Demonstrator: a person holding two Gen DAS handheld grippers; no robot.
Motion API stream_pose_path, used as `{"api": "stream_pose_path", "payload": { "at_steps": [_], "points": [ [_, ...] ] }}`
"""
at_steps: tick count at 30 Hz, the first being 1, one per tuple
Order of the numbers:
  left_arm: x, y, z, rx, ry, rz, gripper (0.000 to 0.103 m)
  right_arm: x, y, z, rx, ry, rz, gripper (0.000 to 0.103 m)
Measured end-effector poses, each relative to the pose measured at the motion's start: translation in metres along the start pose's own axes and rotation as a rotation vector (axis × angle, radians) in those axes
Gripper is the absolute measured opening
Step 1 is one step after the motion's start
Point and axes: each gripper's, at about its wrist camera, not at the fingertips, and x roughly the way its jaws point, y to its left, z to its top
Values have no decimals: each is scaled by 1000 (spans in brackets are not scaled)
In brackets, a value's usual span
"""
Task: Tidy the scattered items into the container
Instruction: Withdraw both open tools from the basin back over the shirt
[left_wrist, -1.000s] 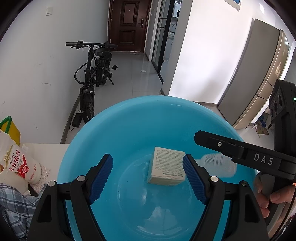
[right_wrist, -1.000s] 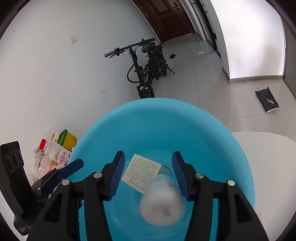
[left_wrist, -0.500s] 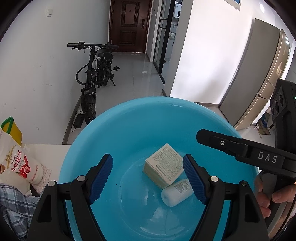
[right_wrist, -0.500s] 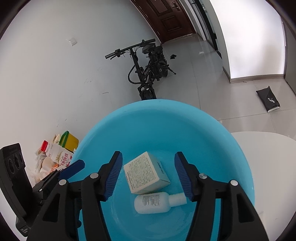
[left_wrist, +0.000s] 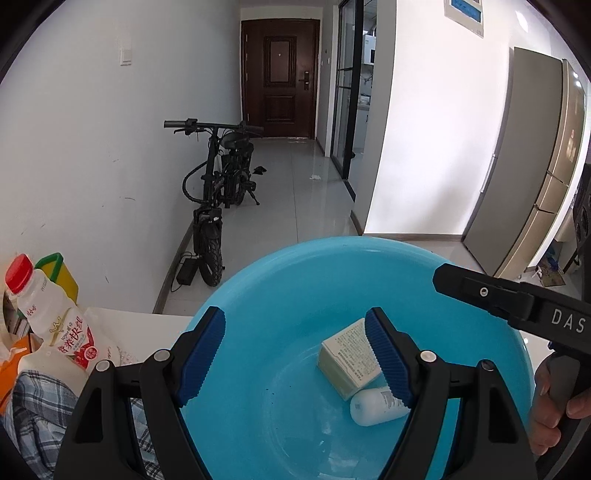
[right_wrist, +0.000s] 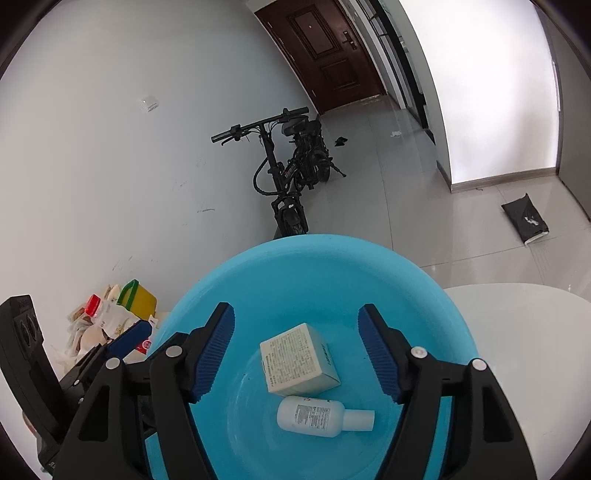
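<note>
A large blue basin (left_wrist: 295, 280) (right_wrist: 317, 266) stands on the white table. In it lie a pale green box (left_wrist: 347, 358) (right_wrist: 297, 358) with printed text and a small white bottle (left_wrist: 373, 406) (right_wrist: 321, 415) on its side, close in front of the box. My left gripper (left_wrist: 295, 354) is open and empty above the basin's near left side. My right gripper (right_wrist: 297, 350) is open and empty above the basin, over the box; it also shows in the left wrist view (left_wrist: 513, 306) at the right.
A red-capped drink bottle (left_wrist: 55, 325), bags and a checked cloth (left_wrist: 33, 402) crowd the table's left side, also seen in the right wrist view (right_wrist: 107, 321). The white table (right_wrist: 535, 332) extends to the right. A black bicycle (left_wrist: 218, 184) leans by the far wall.
The white bottle dropped from my right gripper into the basin and came to rest beside the box, which shifted. Both grippers have pulled back and risen a little.
</note>
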Motion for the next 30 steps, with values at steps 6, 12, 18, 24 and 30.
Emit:
{"api": "stream_pose_path", "payload": {
  "at_steps": [6, 12, 18, 24, 30],
  "points": [
    [-29, 1, 5, 7, -64, -13, 85, -28, 14, 3, -45, -70, 12, 75],
    [-60, 0, 10, 15, -132, -21, 85, -63, 30, 1, -78, -152, 65, 85],
    [-98, -2, 12, 1, -218, -66, 93, -102, 46, -7, -122, -234, 93, 94],
    [-134, -11, 9, 42, -321, -104, 103, -141, 63, -16, -190, -360, 26, 103],
    [-157, -21, 2, 65, -359, -108, 103, -172, 78, -28, -264, -470, -14, 103]
  ]
}}
